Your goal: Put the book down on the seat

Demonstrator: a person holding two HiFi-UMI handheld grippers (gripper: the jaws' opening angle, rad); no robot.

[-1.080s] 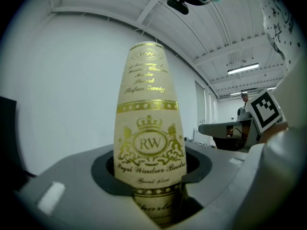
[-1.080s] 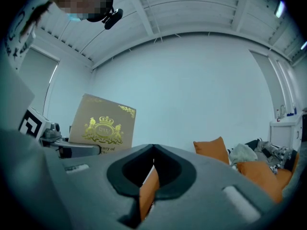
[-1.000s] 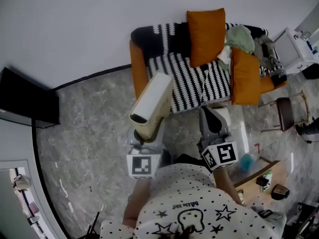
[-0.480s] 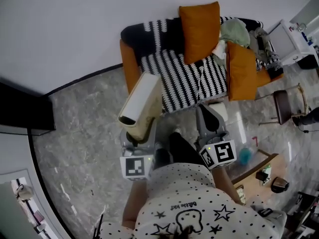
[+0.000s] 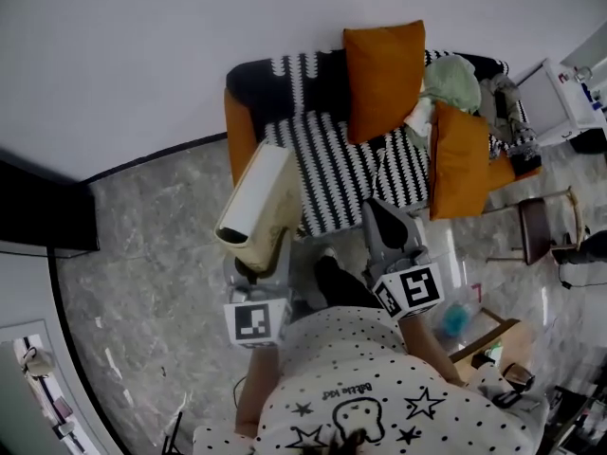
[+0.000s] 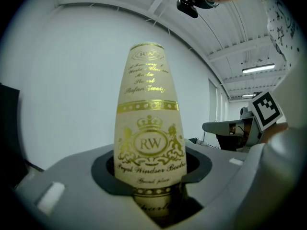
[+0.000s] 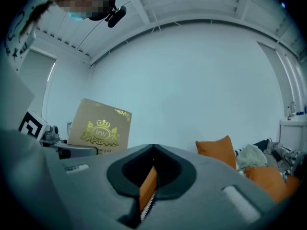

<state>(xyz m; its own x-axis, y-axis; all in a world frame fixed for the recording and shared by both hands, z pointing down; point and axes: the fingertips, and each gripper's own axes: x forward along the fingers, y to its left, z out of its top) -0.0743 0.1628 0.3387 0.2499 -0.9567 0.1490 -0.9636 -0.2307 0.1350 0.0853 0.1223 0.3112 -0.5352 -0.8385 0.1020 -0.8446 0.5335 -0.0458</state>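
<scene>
A cream book (image 5: 256,202) with gold print stands upright, my left gripper (image 5: 258,254) shut on its lower end. In the left gripper view the book (image 6: 149,128) fills the middle, wedged between the grey jaws. It hangs over the floor just short of the sofa's black-and-white striped seat (image 5: 332,164). My right gripper (image 5: 387,226) is beside it to the right, near the seat's front edge, and holds nothing. In the right gripper view its jaws meet with only a thin slit, through which I see the sofa; the book (image 7: 100,128) shows at the left.
Two orange cushions (image 5: 382,79) (image 5: 458,159) and a green cloth (image 5: 453,76) lie on the sofa's right half. A black screen (image 5: 38,211) stands at the left. A chair (image 5: 541,221) and a wooden table (image 5: 484,339) are at the right. The floor is grey marble (image 5: 161,235).
Both grippers have come closer to the sofa, which now sits lower and nearer in the head view. The book stays upright in the left gripper.
</scene>
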